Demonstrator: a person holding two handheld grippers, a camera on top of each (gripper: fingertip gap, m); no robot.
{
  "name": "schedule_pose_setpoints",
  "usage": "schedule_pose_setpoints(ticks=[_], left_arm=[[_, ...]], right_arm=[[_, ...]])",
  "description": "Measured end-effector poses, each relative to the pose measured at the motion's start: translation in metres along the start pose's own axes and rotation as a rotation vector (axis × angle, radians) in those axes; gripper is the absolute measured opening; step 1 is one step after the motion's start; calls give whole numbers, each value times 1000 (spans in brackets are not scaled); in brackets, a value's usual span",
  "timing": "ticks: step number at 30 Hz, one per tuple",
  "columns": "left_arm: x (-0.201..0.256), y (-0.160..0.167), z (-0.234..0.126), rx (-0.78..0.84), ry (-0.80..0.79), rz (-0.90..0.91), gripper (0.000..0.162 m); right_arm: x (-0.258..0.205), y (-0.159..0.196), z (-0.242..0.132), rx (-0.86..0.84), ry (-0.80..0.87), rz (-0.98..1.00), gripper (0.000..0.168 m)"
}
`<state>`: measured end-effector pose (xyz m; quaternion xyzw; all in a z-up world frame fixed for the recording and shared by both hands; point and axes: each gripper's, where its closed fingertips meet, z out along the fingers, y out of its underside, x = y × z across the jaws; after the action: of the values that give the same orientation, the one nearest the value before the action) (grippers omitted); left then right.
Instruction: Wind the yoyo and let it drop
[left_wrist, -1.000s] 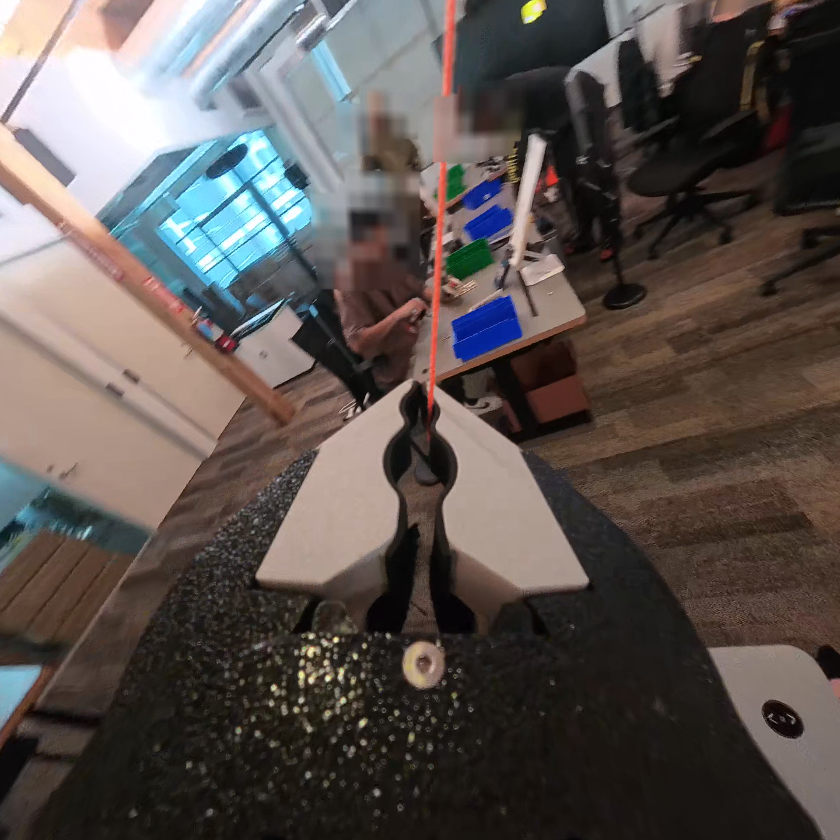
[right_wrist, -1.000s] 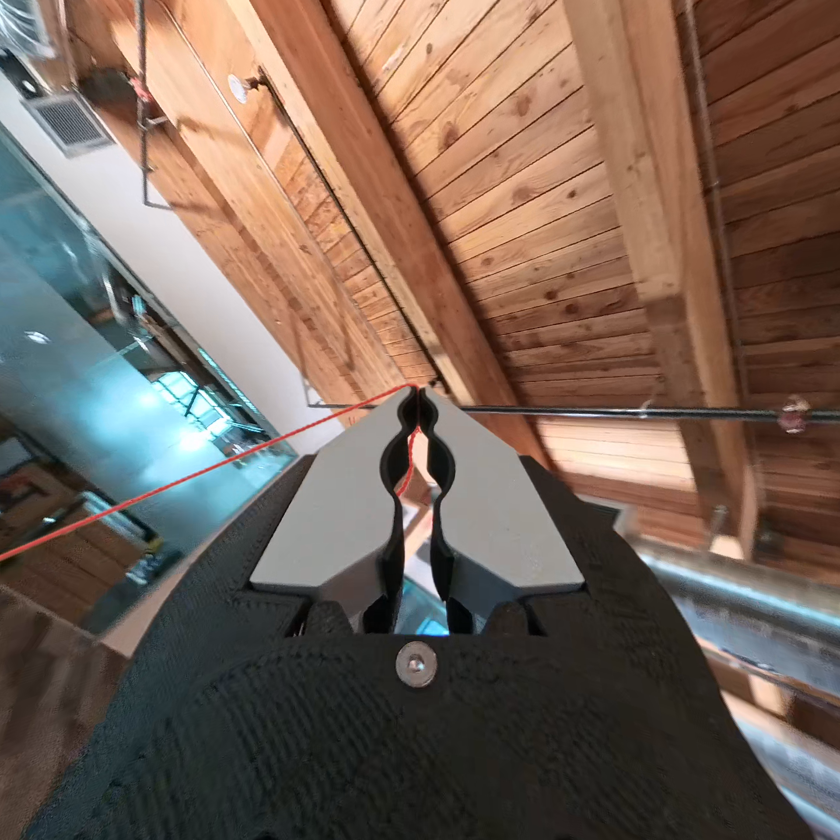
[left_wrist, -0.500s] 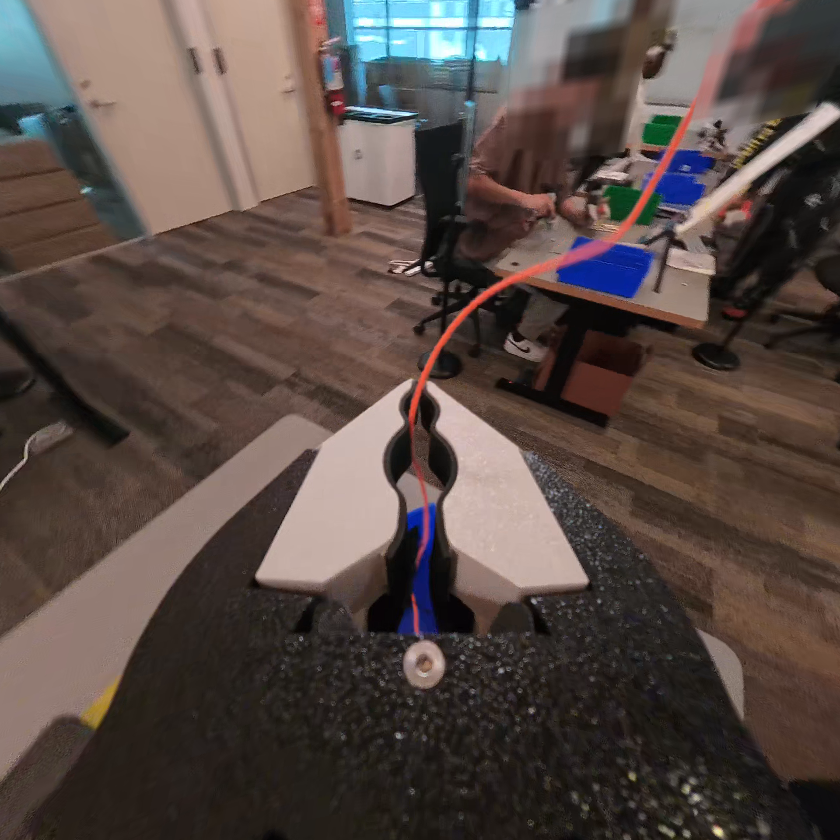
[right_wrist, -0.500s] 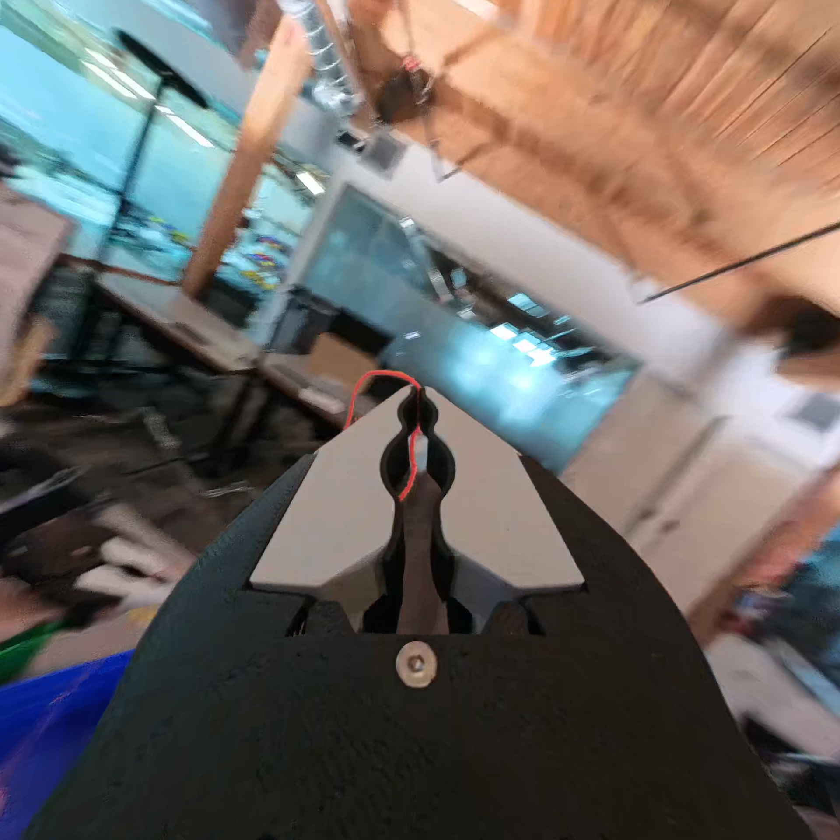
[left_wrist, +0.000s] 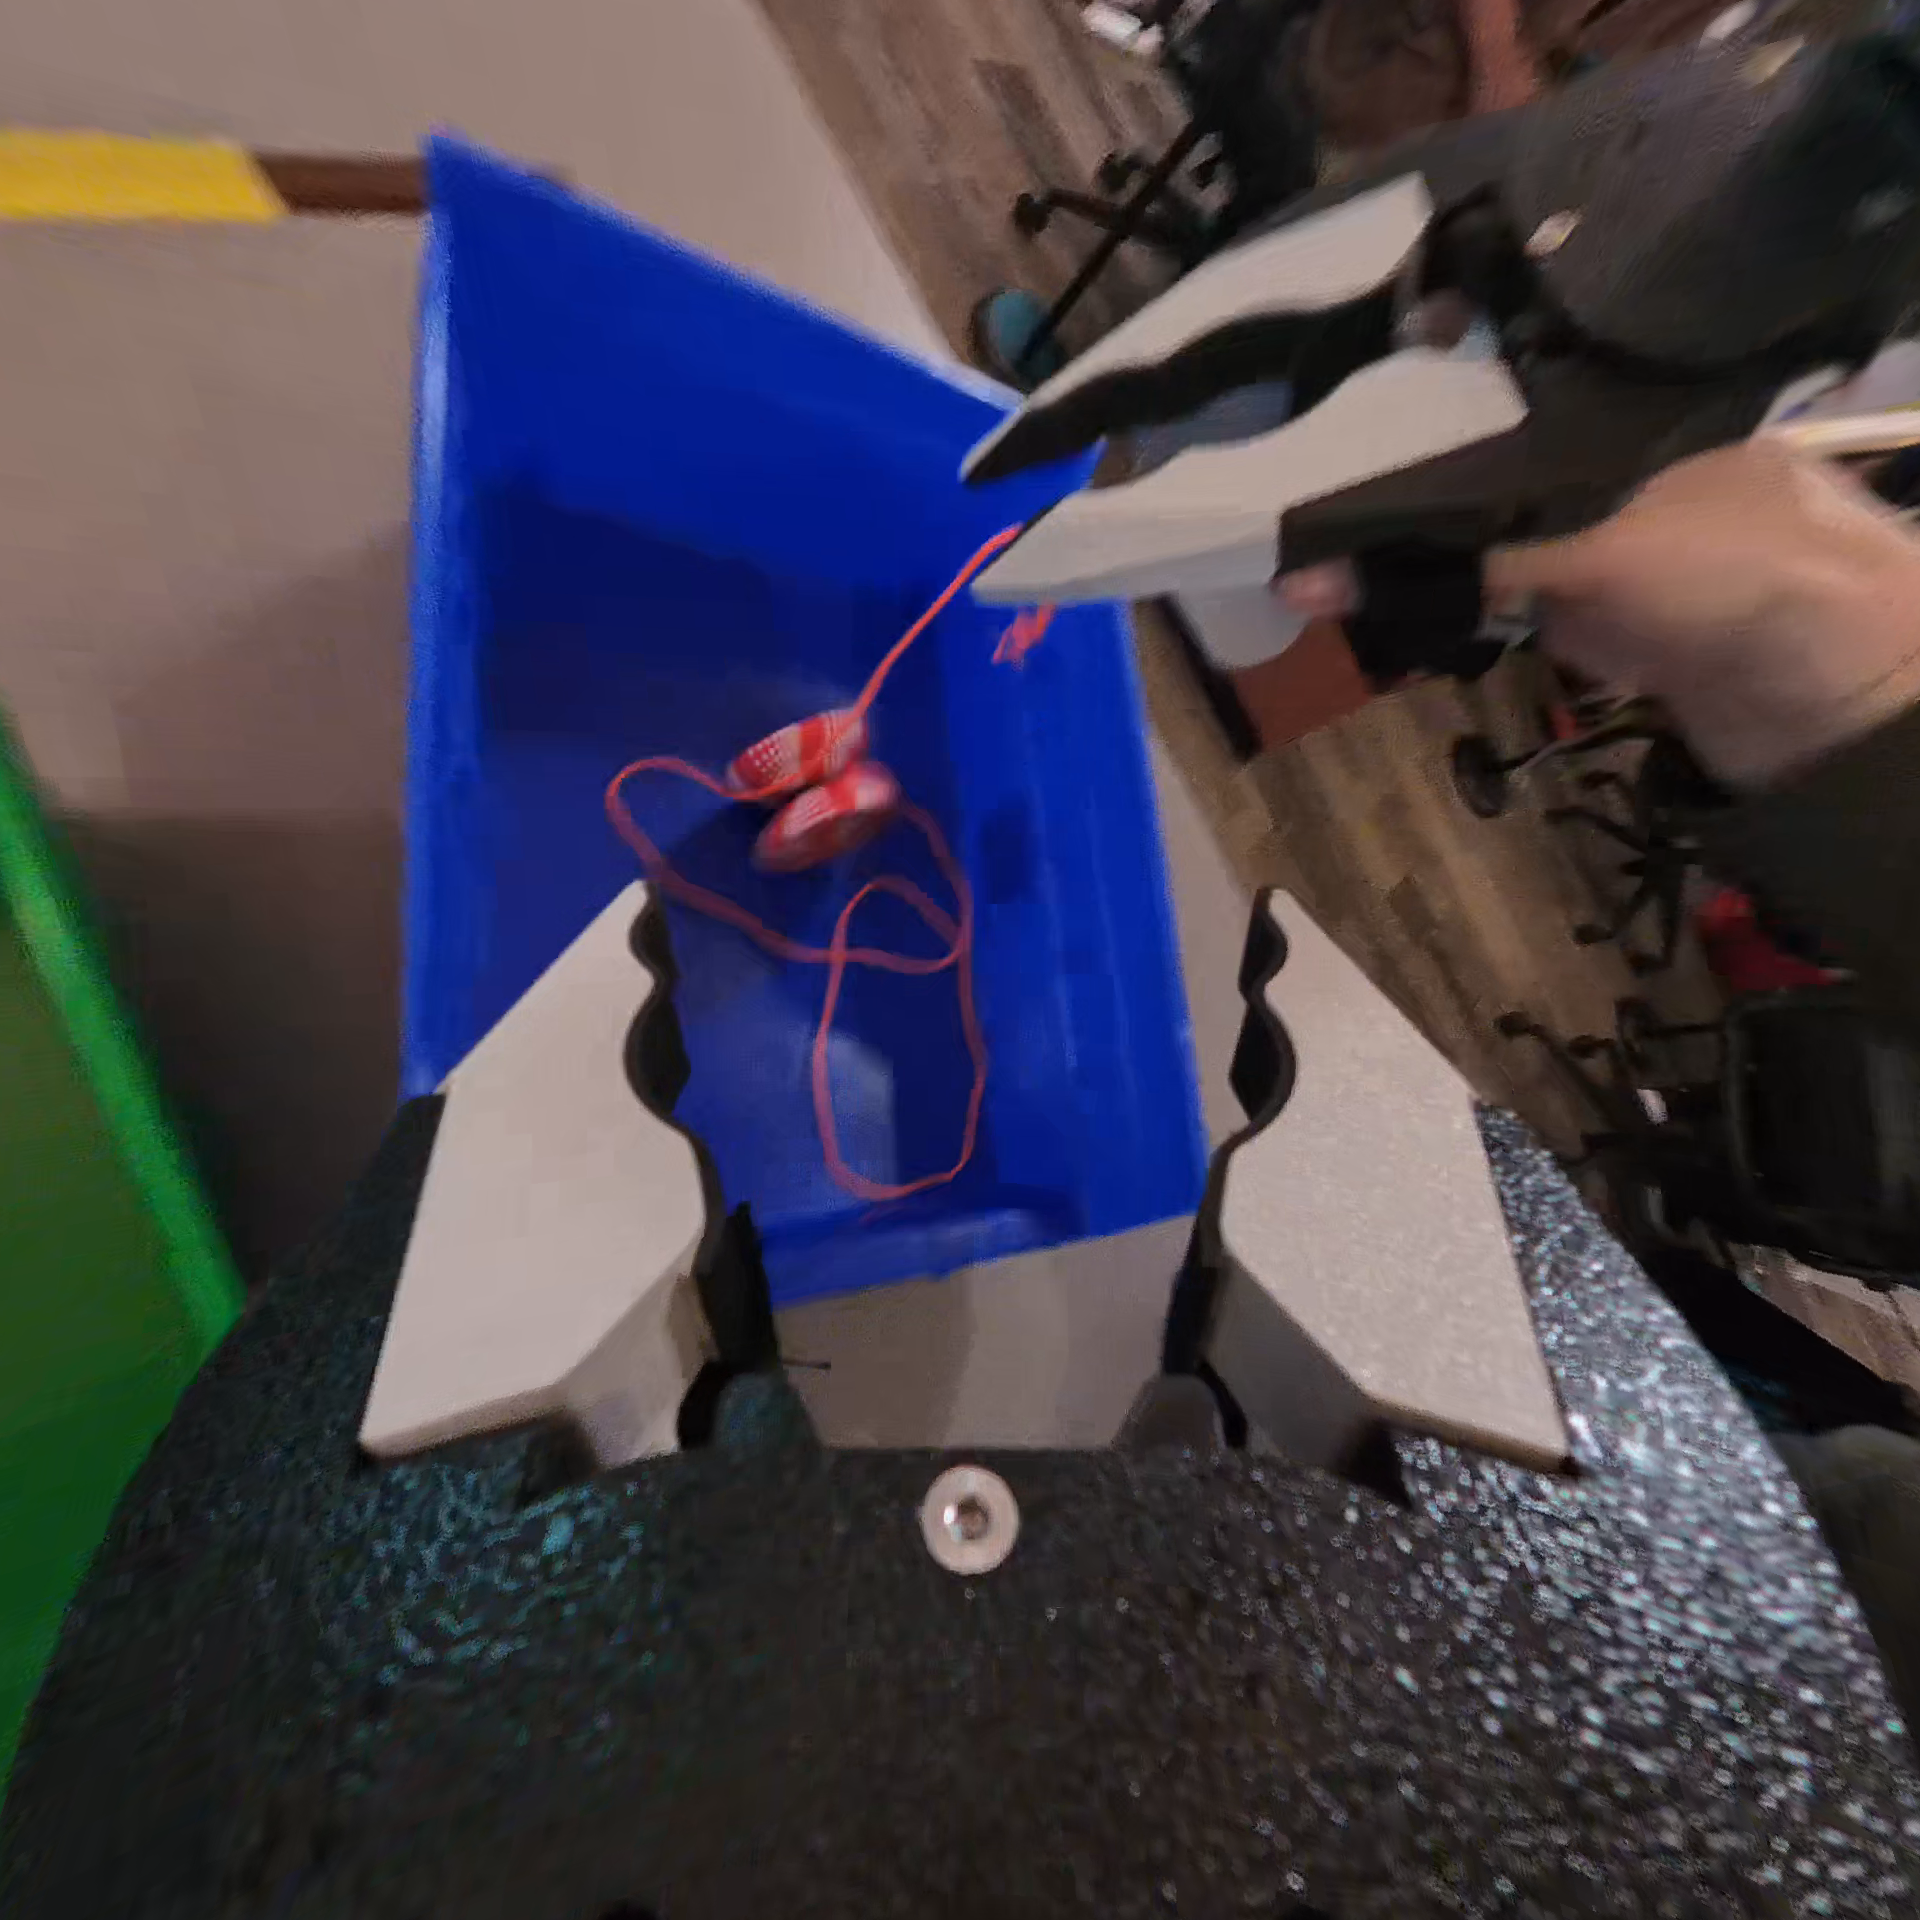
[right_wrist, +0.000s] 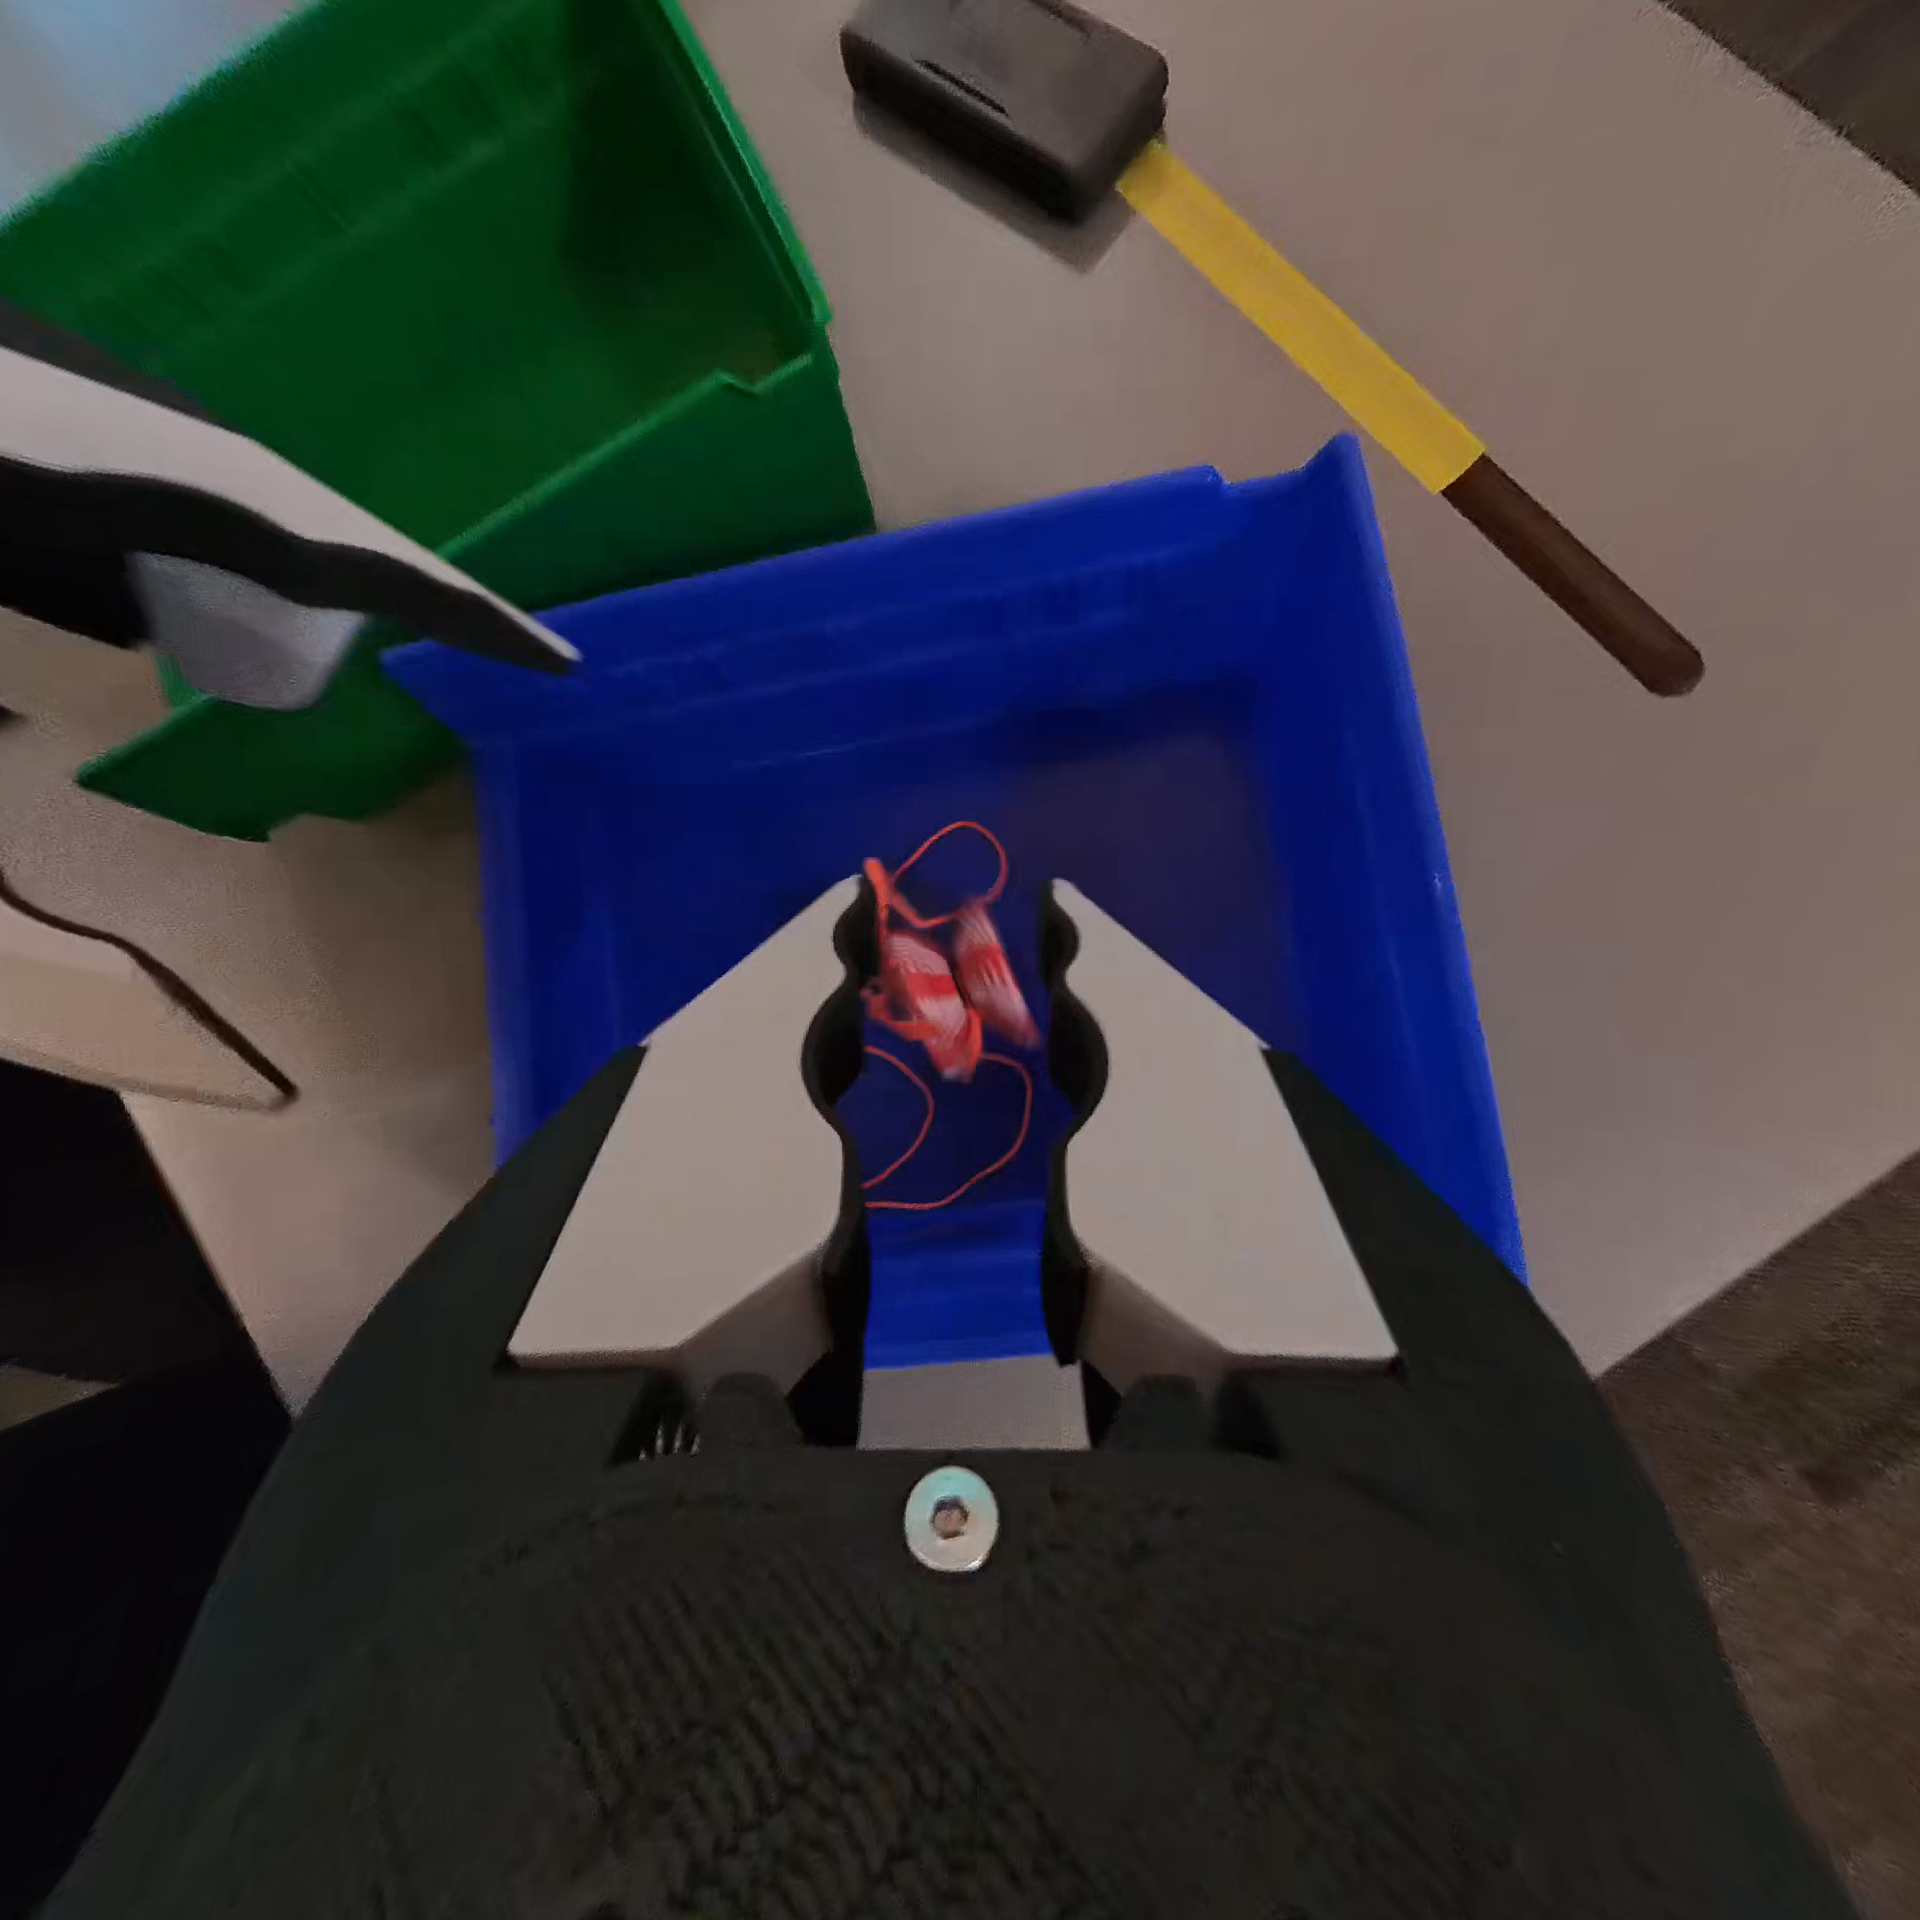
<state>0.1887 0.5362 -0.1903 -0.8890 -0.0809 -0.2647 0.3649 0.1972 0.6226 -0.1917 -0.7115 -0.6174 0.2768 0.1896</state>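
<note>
Red-and-white yoyo (left_wrist: 810, 790) lies unwound in the blue bin (left_wrist: 1060, 831) ahead of the spread, empty left gripper (left_wrist: 951, 909) and right gripper (right_wrist: 956, 883), so regrasping and winding its string (left_wrist: 904, 1049) is judged next.

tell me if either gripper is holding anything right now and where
Nothing is gripped. Both the left gripper and right gripper are open. The yoyo lies in the blue bin; its string only trails up to a right fingertip.

Blue bin (right_wrist: 1392, 831) — standing open-topped, walls hemming yoyo (right_wrist: 951, 987); green bin (right_wrist: 436, 343) crowding its left wall; hammer (right_wrist: 1299, 312) lying far right.
</note>
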Motion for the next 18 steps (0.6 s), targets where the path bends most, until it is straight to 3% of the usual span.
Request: schedule_pose_setpoints(ticks=[2, 4, 8, 10, 14, 15, 18], left_arm=[[-15, 7, -14, 18, -81, 26, 101], [-10, 0, -22, 76, -71, 72, 95], [22, -20, -10, 164, 39, 173, 96], [30, -19, 3, 123, 81, 195, 90], [59, -15, 17, 106, 292, 226, 16], [52, -24, 16, 179, 228, 258, 0], [18, -39, 6, 315, -10, 257, 0]], right_arm=[[0, -1, 7, -29, -7, -27, 47], [-23, 0, 12, -79, -198, 12, 59], [-76, -16, -11, -22, -586, -4, 60], [-89, -25, -24, 13, -692, -10, 61], [-84, -34, -34, 58, -684, -37, 62], [-81, -33, -36, 61, -675, -44, 64], [-58, -40, -46, 133, -518, -63, 76]])
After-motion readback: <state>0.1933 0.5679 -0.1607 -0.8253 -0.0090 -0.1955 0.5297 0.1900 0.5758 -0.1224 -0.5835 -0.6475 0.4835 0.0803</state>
